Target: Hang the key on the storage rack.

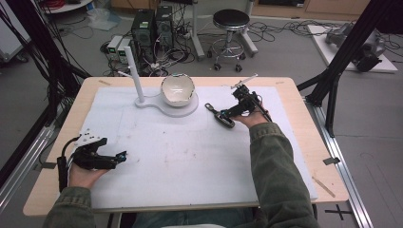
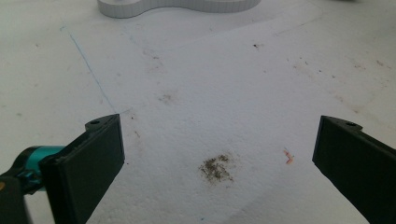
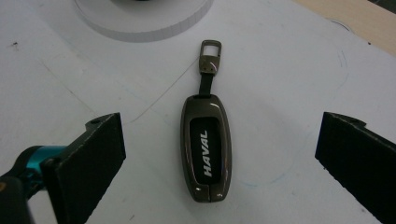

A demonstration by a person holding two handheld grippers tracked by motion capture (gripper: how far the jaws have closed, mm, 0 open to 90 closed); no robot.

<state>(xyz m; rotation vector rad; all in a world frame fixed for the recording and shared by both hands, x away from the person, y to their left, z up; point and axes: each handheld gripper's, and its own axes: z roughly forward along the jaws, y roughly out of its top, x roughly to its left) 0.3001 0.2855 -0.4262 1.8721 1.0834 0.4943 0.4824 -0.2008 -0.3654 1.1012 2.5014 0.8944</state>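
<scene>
The car key (image 3: 206, 148) lies flat on the table (image 1: 190, 161), not yet grasped; the right gripper (image 3: 219, 154) hovers with jaws spread either side. The left gripper (image 1: 119, 156) rests apart, jaws spread, holding nothing.

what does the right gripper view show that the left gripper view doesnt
Right gripper view alone: a dark car key fob marked HAVAL, its clip pointing away, lying flat between the open jaws of the right gripper. Left gripper view alone: a brown stain between the open jaws of the left gripper. Both: the white mat and the white stand base at the top.
</scene>
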